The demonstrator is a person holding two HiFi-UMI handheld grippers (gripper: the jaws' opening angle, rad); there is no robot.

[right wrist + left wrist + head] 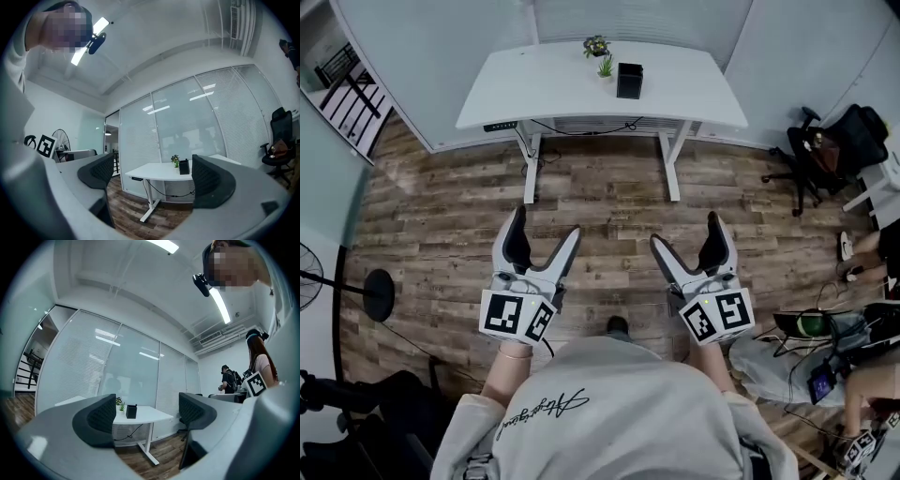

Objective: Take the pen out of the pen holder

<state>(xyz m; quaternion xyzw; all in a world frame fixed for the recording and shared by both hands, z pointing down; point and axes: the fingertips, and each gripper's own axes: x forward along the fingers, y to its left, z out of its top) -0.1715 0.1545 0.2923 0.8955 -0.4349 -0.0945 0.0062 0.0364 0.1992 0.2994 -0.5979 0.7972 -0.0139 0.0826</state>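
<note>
Standing holder [629,81]: black, upright on the desk [534,89], just beside two small plants [600,54]; contents too small to tell.
Left gripper [547,223]: jaws apart, empty, over floor [600,192], well short of desk.
Right gripper [685,229]: jaws apart, empty.

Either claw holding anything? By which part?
Nothing held. The left claw and the right claw are both open and empty, well short of the black pen holder on the white desk.
</note>
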